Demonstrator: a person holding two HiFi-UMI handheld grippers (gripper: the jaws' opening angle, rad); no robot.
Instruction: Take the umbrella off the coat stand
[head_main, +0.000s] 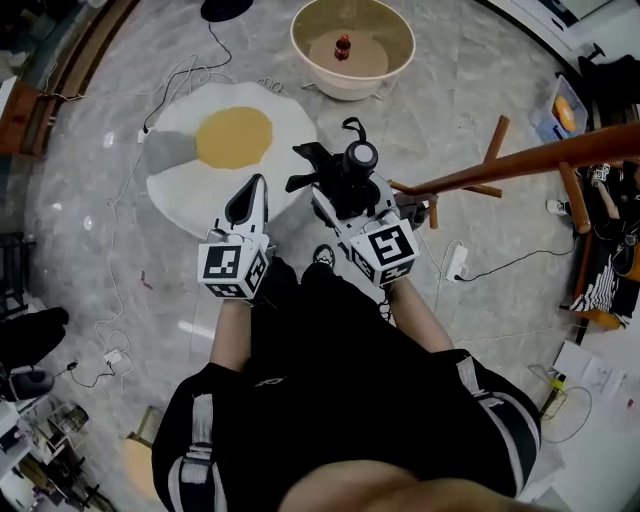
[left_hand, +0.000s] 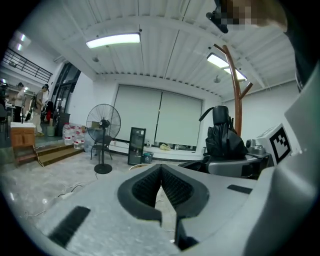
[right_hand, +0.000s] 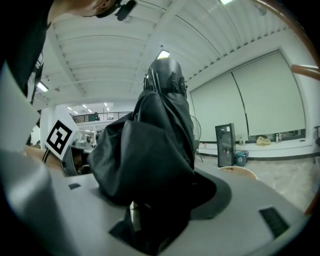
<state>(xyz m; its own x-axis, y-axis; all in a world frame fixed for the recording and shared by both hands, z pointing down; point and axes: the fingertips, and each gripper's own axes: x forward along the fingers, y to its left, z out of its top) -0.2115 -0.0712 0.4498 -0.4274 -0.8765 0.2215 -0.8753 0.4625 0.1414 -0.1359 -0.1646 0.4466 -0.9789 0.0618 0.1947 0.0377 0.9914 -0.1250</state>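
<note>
Right tongs clench the umbrella, left tongs closed empty; bowl holds a small bottle.

1. Beneath you lies grey marbled floor, with white cables trailing across it.
2. A fried-egg rug spreads ahead of you, with a round cream tub just beyond it.
3. Your far wall carries pale drawn blinds (a standing fan stands before them).
4. Strip lights glow on the ribbed white ceiling.

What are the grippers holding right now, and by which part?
The right gripper clamps the folded black umbrella around its bunched fabric, below the upright end. The left gripper is shut and empty.
</note>
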